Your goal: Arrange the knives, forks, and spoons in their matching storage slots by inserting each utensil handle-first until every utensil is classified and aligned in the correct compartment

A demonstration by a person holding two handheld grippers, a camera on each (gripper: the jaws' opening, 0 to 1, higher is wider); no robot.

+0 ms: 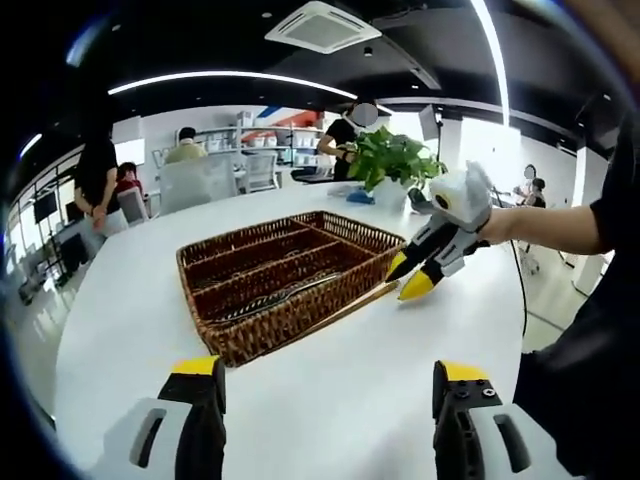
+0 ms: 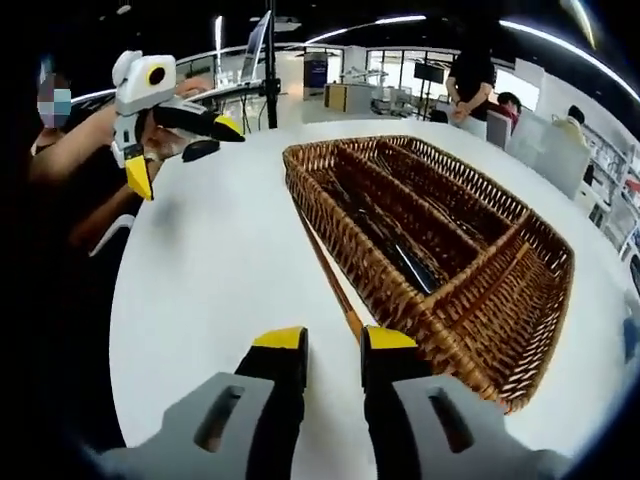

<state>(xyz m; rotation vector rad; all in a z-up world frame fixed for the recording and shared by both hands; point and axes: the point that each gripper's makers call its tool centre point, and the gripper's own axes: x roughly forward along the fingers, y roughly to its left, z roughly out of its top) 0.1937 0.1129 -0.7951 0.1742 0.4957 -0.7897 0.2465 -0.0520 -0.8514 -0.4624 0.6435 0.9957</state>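
Note:
A brown wicker tray (image 1: 243, 345) (image 2: 520, 300) with long compartments stands on the round white table (image 1: 120, 300) (image 2: 215, 260). Several dark utensils (image 2: 392, 245) (image 1: 270, 296) lie in one middle compartment. A thin wooden-handled utensil (image 2: 322, 265) (image 1: 340, 316) lies on the table along the tray's outer wall; its kind is unclear. My right gripper (image 2: 333, 345) (image 1: 407, 277) is shut on its near end, beside the tray's corner. My left gripper (image 1: 328, 370) (image 2: 185, 150) hovers open above the table, away from the tray, with nothing between its fingers.
A potted green plant (image 1: 392, 160) stands on the table behind the tray. Several people and chairs are around the far side of the room. A person's arm (image 1: 550, 225) comes in from the right. The table's rim curves close on the left (image 2: 125, 300).

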